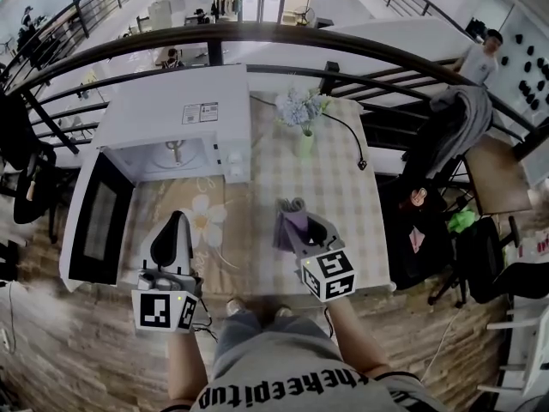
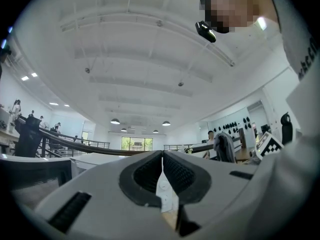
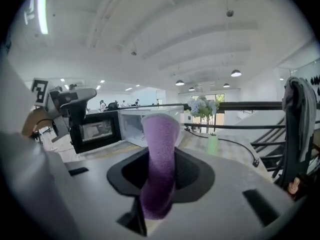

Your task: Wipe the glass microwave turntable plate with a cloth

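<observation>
My right gripper (image 1: pixel 300 227) is closed on the purple cloth (image 1: pixel 292 216), which stands up out of the jaws as a folded strip. My left gripper (image 1: pixel 175 226) has its jaws together, and I can make out nothing between them; it is tilted upward, toward the ceiling. The glass turntable plate (image 1: pixel 211 232) lies, I think, on the table just right of the left gripper, near the open microwave (image 1: pixel 176 118). Only a faint curved rim and a pale flower shape show it, so I am not sure of its exact edge.

To wipe well, I judge that I must lay the cloth flat on the glass, not on its tip, and press lightly in circles from the middle out to the rim. The left gripper should steady the rim, because glass on the checked tablecloth (image 1: pixel 334 178) can slide.

The table stands beside a black railing (image 1: pixel 283 37). A vase of flowers (image 1: pixel 304 123) and a cable (image 1: pixel 347 136) are at its far side. The floor is of wooden boards.
</observation>
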A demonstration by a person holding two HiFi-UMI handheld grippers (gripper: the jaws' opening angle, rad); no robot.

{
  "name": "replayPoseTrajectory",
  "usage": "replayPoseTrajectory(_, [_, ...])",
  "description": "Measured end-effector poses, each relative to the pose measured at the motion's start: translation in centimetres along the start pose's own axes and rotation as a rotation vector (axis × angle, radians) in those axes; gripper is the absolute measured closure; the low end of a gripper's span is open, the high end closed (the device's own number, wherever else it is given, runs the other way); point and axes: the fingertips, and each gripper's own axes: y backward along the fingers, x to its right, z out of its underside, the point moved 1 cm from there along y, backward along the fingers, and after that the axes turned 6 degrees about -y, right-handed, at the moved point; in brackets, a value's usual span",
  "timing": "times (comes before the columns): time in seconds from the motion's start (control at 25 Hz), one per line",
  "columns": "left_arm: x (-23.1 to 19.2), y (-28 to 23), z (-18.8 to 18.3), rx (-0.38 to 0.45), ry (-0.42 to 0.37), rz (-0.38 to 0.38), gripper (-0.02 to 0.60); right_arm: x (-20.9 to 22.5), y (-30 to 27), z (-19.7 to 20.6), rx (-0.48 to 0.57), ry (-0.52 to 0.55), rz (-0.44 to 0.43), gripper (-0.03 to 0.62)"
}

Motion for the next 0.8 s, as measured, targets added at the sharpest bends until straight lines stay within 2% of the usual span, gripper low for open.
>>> replayPoseTrajectory(0.8, [1.4,0.0,-2.4,0.029,-0.028,-0.011,0.571,-0.7,6.5,-11.1,0.278,0.178,0.036,0.482])
